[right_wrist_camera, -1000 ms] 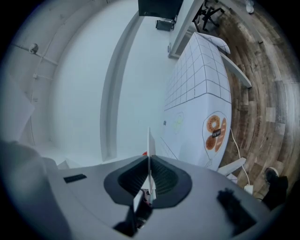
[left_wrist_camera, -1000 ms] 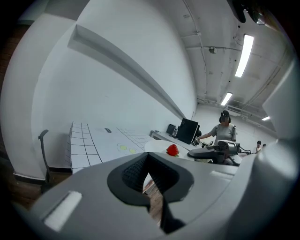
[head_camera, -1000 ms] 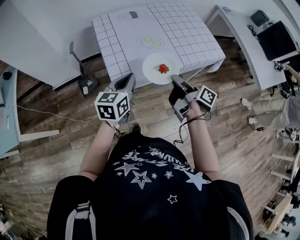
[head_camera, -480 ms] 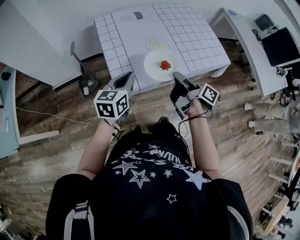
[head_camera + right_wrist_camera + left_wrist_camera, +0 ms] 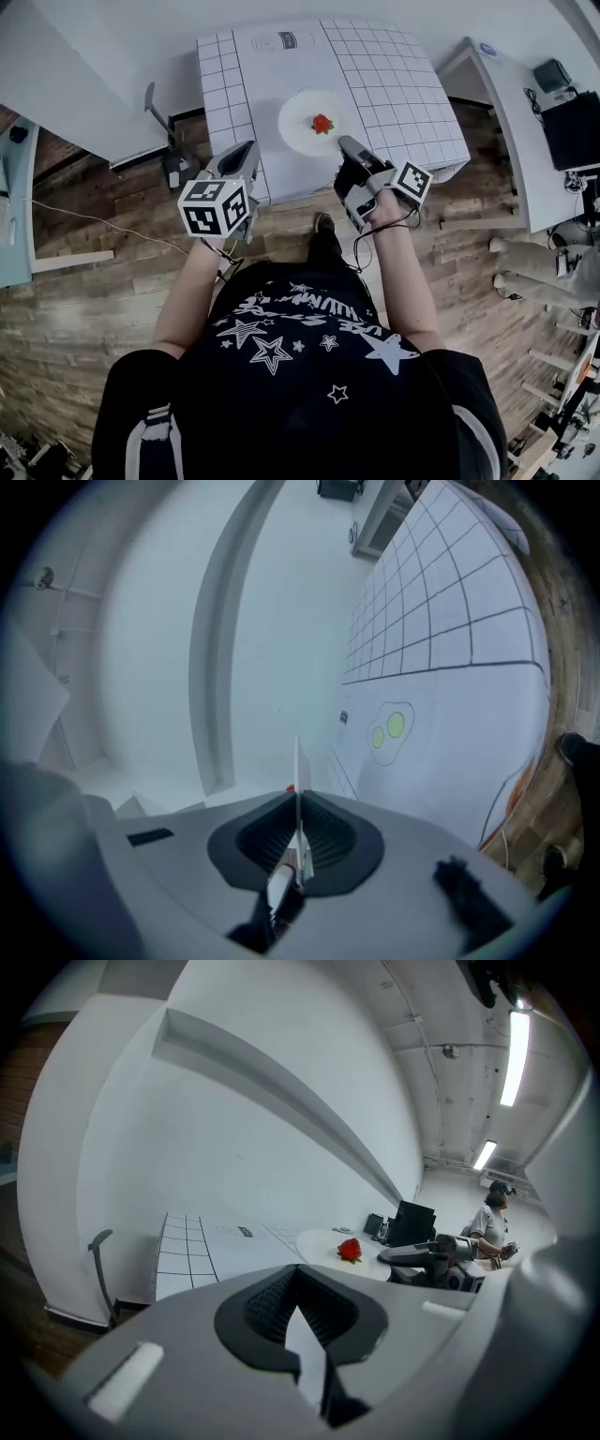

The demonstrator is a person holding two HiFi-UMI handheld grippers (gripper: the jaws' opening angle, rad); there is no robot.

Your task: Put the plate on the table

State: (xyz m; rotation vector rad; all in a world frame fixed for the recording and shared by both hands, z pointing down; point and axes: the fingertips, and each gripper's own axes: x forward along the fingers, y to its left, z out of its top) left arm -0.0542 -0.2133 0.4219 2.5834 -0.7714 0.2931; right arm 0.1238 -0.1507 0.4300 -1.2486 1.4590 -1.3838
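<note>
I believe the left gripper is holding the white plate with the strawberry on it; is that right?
Not quite: it is the right gripper that holds the white plate with the strawberry on it, its jaws shut on the rim. The head view shows this; the left gripper is off to the side, apart from the plate.

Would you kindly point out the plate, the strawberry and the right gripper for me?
plate [image 5: 294, 126]: head view, bare left part.
strawberry [image 5: 322, 123]: head view, middle of the fruit.
right gripper [image 5: 344, 143]: head view, between its jaws at the plate's rim.
</note>
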